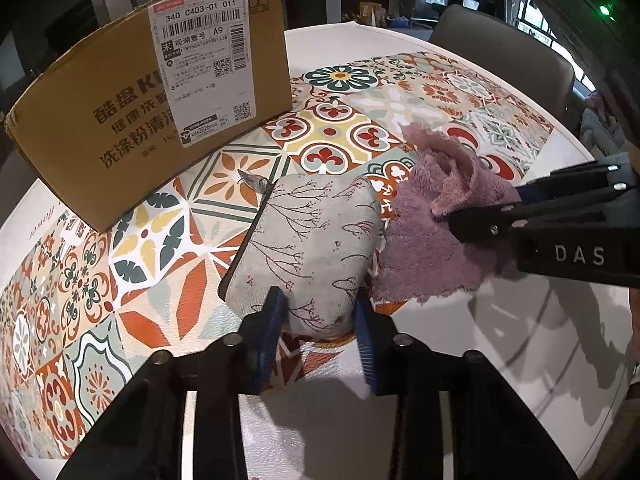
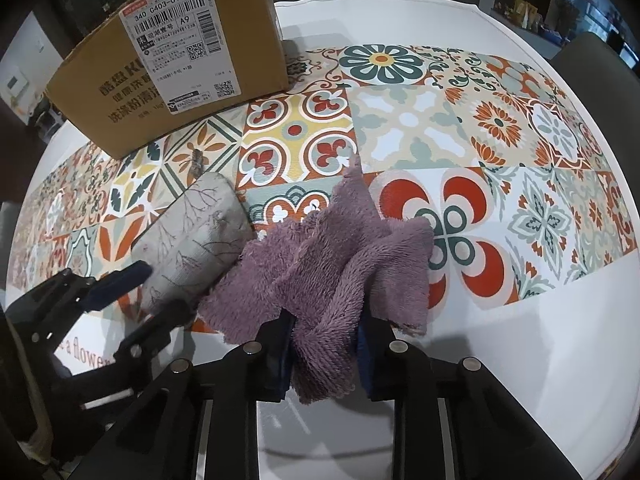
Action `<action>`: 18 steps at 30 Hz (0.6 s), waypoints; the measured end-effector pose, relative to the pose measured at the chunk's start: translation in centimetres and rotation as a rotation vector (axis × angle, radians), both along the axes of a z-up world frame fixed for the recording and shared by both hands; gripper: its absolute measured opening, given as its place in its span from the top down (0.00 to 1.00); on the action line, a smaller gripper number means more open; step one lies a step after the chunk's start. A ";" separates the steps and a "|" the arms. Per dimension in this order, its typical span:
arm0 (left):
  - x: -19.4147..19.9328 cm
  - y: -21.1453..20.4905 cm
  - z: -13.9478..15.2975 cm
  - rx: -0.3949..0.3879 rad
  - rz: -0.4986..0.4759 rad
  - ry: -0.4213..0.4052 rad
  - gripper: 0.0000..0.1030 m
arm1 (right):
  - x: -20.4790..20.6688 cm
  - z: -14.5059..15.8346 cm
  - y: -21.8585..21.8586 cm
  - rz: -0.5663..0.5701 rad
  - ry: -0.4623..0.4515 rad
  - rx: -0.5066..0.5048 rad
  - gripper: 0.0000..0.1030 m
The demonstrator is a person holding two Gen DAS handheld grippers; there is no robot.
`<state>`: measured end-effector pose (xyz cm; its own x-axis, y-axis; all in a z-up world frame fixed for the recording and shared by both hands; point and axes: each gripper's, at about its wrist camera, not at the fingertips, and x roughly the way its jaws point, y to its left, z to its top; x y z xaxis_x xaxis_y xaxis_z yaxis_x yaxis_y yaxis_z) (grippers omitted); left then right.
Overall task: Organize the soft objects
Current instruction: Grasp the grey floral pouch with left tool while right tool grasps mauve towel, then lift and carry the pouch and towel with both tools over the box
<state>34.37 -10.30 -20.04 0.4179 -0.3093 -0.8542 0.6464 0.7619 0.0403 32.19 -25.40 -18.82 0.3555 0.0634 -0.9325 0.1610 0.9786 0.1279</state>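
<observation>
The left tongs are clamped on the near end of the grey printed pouch, which lies on the patterned mat of the counter; the right tongs are clamped on a bunched fold of the purple fleece cloth, just beside the pouch and touching it. Risk: the left grip sits at the pouch edge only, so a lift may let the soft body sag and slip from the pads. Risk: the cloth overlaps the pouch, so raising either item may drag the other. The cardboard box, the probable destination, stands well apart behind both. The left wrist view shows the pouch zipper pull and the pad contact on the pouch. The right wrist view alone shows the fold between the right pads and how far the cloth spreads.
</observation>
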 end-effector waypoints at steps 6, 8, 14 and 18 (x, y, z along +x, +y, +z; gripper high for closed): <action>-0.1 0.0 0.3 -0.019 0.043 0.027 0.79 | -0.7 0.5 0.1 0.000 -0.009 0.026 0.75; -0.2 0.2 0.6 -0.045 0.068 0.048 0.80 | -0.8 0.9 0.1 0.000 -0.017 0.032 0.75; -0.4 0.7 1.7 -0.126 0.114 0.092 0.82 | -1.3 1.9 -0.2 -0.009 -0.040 0.051 0.75; -0.8 1.2 2.8 -0.168 0.139 0.097 0.83 | -1.7 2.7 0.0 -0.006 -0.058 0.062 0.75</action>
<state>33.54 -9.10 -17.28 0.3849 -0.3954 -0.8340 0.5297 0.8346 -0.1512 30.46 -25.42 -16.11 0.4097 0.1183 -0.9045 0.1572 0.9676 0.1977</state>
